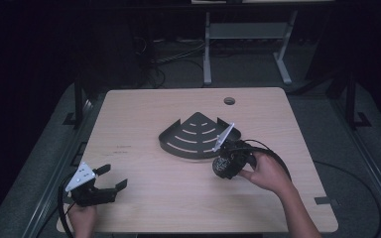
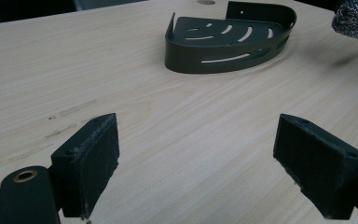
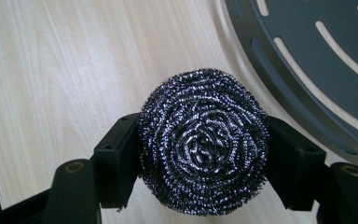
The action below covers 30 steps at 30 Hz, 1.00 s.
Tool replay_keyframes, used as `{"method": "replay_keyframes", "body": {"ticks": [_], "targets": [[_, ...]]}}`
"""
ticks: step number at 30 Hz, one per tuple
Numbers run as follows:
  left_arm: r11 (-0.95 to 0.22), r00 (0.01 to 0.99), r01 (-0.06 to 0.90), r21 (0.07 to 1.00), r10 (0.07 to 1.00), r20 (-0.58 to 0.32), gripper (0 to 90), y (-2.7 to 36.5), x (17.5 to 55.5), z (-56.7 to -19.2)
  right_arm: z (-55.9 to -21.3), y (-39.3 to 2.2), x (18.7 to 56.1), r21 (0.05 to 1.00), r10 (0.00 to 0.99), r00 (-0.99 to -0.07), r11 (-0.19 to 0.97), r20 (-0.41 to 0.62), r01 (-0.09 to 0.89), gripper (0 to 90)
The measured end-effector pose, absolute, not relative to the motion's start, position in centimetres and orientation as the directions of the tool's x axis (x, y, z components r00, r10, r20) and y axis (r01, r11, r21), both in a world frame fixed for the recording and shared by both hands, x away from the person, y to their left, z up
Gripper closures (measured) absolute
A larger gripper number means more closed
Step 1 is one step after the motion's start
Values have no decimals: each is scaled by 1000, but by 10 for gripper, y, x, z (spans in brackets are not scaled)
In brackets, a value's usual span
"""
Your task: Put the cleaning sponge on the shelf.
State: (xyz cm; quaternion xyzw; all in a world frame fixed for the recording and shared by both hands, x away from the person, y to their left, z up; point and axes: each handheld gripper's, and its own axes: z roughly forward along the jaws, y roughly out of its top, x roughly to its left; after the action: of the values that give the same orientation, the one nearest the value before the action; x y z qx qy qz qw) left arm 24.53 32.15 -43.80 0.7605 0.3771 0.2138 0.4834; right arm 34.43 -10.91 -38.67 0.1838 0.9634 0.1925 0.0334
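Steel-wool scouring ball [image 3: 203,142], round and dark silvery, sits pinched between our right gripper [image 1: 228,161] jaws, just beside the dark grey slotted quarter-round metal corner shelf [image 1: 194,135] on the pale wooden worktop [image 1: 144,203]. Well apart from that shelf, our left gripper [image 1: 110,177] has its jaws spread, holding nothing.

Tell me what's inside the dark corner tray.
Nothing lies in the dark corner tray: its slotted floor is bare. The right gripper holds the steel scourer outside the curved rim. The tabletop beneath the tray is covered.
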Motion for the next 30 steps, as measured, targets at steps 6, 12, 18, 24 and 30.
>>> {"method": "replay_keyframes", "body": {"ticks": [6,12,18,24,30], "targets": [[-250,625,366,896,780,-38,137,321,245,-438,-382,-107,350,383,368,-930,859,1,340,326],[-249,624,365,897,780,-37,137,321,245,-438,-377,-105,355,394,365,-931,856,2,336,327],[-246,624,364,898,780,-39,137,321,245,-438,-374,-100,361,395,362,-932,857,0,332,326],[-245,625,364,899,780,-40,137,322,245,-438,-372,-96,370,395,359,-933,856,10,334,326],[-245,625,363,899,779,-40,137,322,245,-438,-370,-93,381,401,362,-932,851,18,339,327]]}}
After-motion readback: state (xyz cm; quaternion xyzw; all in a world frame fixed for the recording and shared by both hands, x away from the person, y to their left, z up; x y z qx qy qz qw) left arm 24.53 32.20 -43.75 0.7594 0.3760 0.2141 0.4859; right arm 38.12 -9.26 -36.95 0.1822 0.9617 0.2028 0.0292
